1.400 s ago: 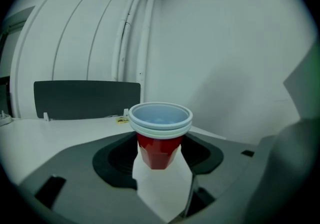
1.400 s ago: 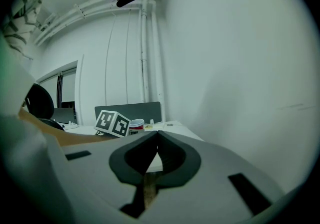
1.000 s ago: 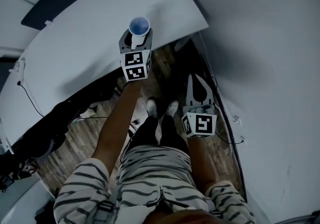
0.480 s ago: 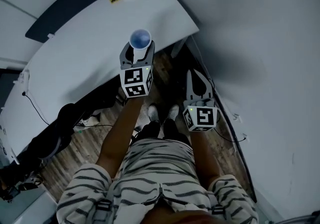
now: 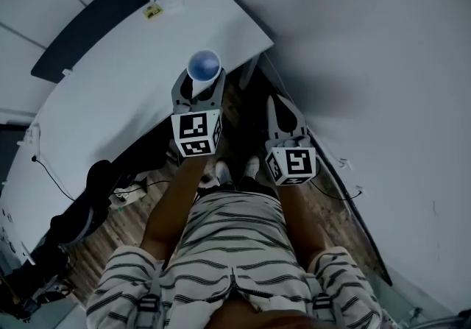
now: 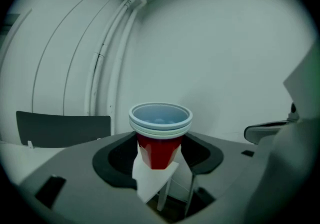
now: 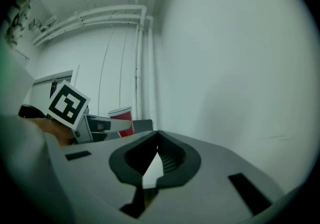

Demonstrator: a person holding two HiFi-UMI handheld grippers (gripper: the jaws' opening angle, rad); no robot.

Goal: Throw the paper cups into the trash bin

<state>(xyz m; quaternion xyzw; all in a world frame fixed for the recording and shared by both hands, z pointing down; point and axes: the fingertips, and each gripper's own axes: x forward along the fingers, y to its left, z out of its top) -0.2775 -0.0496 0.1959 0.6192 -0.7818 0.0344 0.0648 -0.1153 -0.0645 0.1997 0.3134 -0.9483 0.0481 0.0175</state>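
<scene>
A stack of red paper cups with white rims stands upright between the jaws of my left gripper, which is shut on its lower part. In the head view the cups hang over the near edge of the white table, with the left gripper behind them. My right gripper is held beside it over the floor, close to the wall. Its tips meet, with nothing between them. From the right gripper view the cups show at the left.
The pale wall stands close on the right. A dark panel lies behind the table. Dark gear and cables lie on the wood floor under it. The person's feet stand below the grippers.
The left gripper has risen with the cups and drawn back from over the table to its near edge. The right gripper has risen a little, still shut.
</scene>
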